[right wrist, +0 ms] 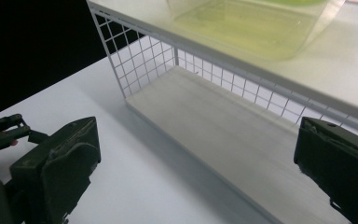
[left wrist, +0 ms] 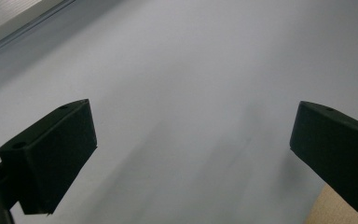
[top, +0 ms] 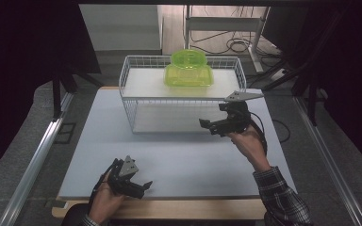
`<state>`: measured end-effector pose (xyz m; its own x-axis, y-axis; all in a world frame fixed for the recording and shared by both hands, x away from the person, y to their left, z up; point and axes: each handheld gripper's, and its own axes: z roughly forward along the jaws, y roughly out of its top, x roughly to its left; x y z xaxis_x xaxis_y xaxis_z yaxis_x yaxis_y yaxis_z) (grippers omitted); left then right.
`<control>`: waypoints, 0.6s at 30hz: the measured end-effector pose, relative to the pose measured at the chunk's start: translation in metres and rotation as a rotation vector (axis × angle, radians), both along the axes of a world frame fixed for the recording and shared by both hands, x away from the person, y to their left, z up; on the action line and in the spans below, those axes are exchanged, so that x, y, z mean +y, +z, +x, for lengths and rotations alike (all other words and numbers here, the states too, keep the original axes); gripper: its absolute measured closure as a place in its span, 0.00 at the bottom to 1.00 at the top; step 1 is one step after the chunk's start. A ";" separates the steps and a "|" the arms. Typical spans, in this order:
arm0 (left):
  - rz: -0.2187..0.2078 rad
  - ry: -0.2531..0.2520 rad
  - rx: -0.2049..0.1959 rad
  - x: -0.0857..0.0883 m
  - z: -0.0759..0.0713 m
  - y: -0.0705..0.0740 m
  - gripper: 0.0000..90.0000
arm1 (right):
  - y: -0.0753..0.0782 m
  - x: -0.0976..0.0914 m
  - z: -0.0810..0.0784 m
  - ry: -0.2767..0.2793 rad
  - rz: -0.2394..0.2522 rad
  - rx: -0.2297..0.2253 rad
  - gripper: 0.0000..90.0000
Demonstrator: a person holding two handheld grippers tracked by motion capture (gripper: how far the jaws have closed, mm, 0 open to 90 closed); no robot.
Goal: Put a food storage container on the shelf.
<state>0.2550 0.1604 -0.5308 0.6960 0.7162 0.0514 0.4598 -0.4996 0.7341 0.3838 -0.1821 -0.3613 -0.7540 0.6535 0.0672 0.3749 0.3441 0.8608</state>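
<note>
A white wire rack (top: 125, 79) with two shelves stands at the back of the white table (top: 179, 165). On its top shelf sits a translucent green lidded container (top: 188, 70). My right gripper (top: 209, 126) hovers open in front of the rack's right end, level with the lower shelf (top: 169, 123). The right gripper view has the right gripper (right wrist: 196, 140) with jaws wide apart, the lower shelf (right wrist: 223, 130) ahead and the green container (right wrist: 251, 23) above. At the table's front left my left gripper (top: 143, 188) is open and holds nothing; in its own view the left gripper (left wrist: 193, 123) is over bare table (left wrist: 191, 56).
The table's wooden front edge (top: 169, 209) lies just behind the left gripper. Metal rails (top: 33, 165) run along the floor on both sides. Desk legs and cables (top: 235, 44) are behind the rack. Free table surface lies between the two grippers.
</note>
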 end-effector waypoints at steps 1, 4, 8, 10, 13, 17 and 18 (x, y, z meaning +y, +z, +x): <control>0.001 0.000 0.000 0.000 0.000 0.000 0.00 | -0.002 0.000 -0.001 0.001 -0.004 0.004 0.00; -0.001 -0.001 0.002 0.000 0.000 0.000 0.00 | -0.008 -0.001 -0.003 -0.001 -0.015 0.003 0.01; 0.003 -0.003 0.002 0.000 0.000 0.000 0.00 | -0.016 -0.002 -0.006 -0.003 -0.025 0.004 0.01; 0.005 -0.003 0.001 0.000 0.000 0.000 0.00 | -0.019 -0.002 -0.008 -0.005 -0.027 0.007 0.01; 0.005 -0.003 0.002 -0.001 0.000 0.000 0.00 | -0.025 -0.002 -0.010 -0.006 -0.040 0.003 0.01; 0.008 -0.004 0.002 -0.001 0.000 -0.001 0.00 | -0.031 0.000 -0.014 -0.007 -0.062 -0.002 0.00; 0.009 -0.005 0.003 -0.001 0.000 -0.001 0.00 | -0.032 0.000 -0.015 -0.006 -0.065 -0.002 0.00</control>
<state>0.2552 0.1595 -0.5317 0.6996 0.7124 0.0557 0.4600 -0.5086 0.7278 0.3692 -0.1817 -0.3930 -0.7502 0.6609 0.0228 0.3752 0.3970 0.8376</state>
